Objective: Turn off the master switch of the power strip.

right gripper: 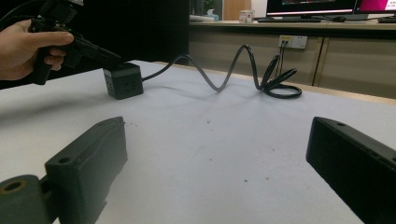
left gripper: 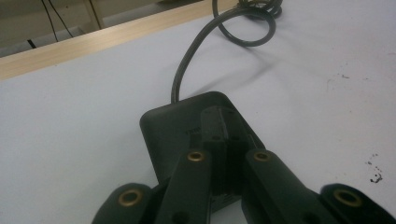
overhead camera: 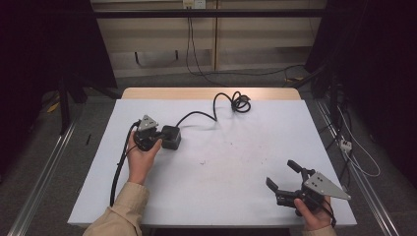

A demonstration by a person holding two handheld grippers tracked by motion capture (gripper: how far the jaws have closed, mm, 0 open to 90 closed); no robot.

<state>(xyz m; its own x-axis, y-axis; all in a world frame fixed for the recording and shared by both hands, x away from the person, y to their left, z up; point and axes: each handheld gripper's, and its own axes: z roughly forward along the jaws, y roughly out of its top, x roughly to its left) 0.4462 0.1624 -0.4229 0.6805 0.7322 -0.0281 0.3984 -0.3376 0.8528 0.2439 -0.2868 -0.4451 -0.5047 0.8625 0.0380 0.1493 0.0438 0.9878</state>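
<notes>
Left gripper (overhead camera: 156, 139) nearly closed atop the black cube socket (overhead camera: 170, 137) at table's left-centre; press down squarely so it doesn't slide, keep the wide-open, empty right gripper (overhead camera: 282, 177) clear

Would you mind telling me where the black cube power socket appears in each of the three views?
High view: the black cube power socket sits left of centre on the white table, against the left gripper.
Left gripper view: lower centre, under the closed jaws.
Right gripper view: upper left, below the other hand's gripper.
Shared landmark: the socket's coiled black cable.
</notes>
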